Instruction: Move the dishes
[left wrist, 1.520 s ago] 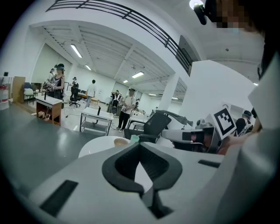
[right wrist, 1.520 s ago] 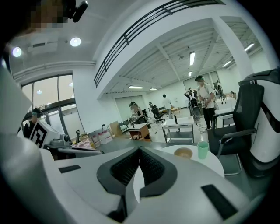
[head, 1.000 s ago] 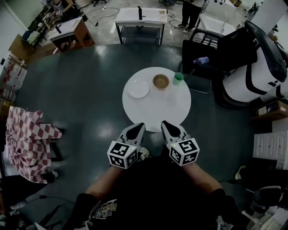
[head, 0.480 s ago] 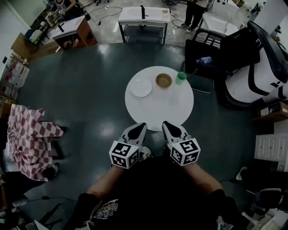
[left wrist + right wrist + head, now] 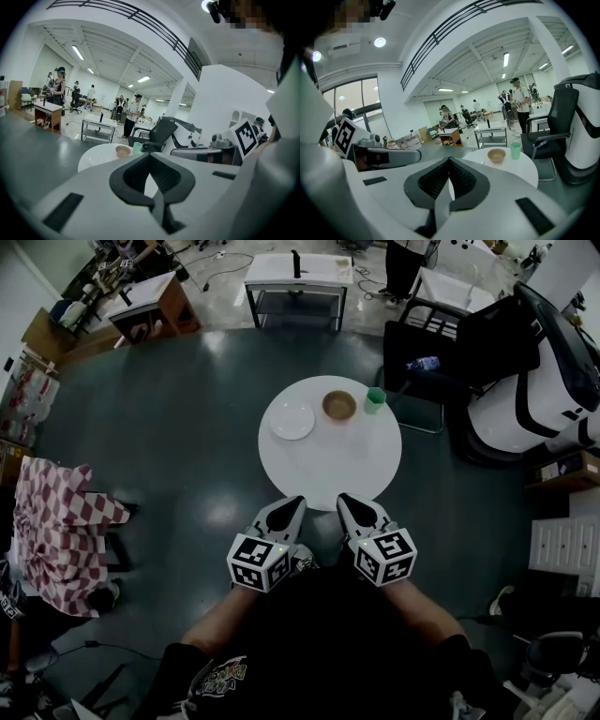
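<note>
2 empty tools, left gripper [image 5: 292,502] and right gripper [image 5: 343,498], closed near table [image 5: 337,467].

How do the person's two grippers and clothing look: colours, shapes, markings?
The left gripper and right gripper have white pointed shells with dark grey ribbed pads. Each carries a white cube with black square markers. The person wears a black shirt with a small print.

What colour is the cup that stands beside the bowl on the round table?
The cup is light green; the right gripper view shows it best, just right of the brown bowl.
</note>
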